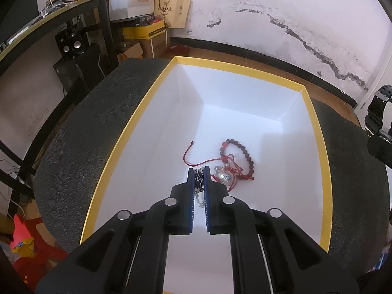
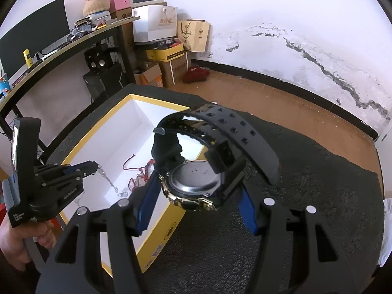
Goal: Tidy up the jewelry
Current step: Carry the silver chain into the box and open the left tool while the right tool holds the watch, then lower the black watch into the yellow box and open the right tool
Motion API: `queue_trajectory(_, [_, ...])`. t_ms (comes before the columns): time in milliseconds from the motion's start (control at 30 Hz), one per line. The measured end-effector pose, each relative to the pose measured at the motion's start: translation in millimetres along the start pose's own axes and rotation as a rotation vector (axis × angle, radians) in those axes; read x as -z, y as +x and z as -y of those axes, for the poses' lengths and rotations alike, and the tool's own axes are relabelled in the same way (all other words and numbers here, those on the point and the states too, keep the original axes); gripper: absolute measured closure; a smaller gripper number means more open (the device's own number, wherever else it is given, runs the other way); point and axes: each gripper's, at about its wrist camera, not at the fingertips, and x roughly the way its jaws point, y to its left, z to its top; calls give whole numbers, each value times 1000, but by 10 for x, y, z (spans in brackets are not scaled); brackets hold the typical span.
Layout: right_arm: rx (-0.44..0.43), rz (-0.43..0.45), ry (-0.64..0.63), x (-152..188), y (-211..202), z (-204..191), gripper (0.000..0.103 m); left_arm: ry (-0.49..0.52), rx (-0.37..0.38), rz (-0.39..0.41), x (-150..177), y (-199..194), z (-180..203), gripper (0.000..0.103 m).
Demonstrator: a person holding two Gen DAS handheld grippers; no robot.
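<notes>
A yellow-rimmed white box [image 1: 235, 69] sits open on a dark patterned cloth. Inside lie a red cord [image 1: 187, 156], a dark bead bracelet [image 1: 242, 150] and a silver charm [image 1: 224, 176]. My left gripper [image 1: 199, 175] is shut on a silver chain necklace [image 1: 199, 183] and holds it over the box; the chain [image 2: 109, 180] hangs down into the box in the right wrist view, below the left gripper [image 2: 94, 165]. My right gripper [image 2: 196, 178] is shut on a black and gold watch [image 2: 193, 178], held above the box's right edge [image 2: 171, 218]. The watch also shows in the left wrist view [image 1: 378, 112].
The dark cloth [image 2: 306, 171] covers the table around the box. A desk with a monitor [image 2: 34, 39], speakers and stacked cardboard boxes [image 2: 171, 66] stand at the back left. A cracked white wall [image 2: 294, 36] and brown floor lie behind.
</notes>
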Motion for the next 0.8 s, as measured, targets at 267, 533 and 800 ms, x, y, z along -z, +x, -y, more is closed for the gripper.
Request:
queue_trajectory(267, [-7,0,-3,-15,-3,2,45,20,-22,-5,40,35,42,96])
queue_trajectory(533, [-34,-2,-24,-6,21,-125,45,33,-42,-7,86,13,51,76])
queue_trajectory(800, [-55,-35,-74,-128,226,-347,45,27,-45,34,94,-111,-17,21])
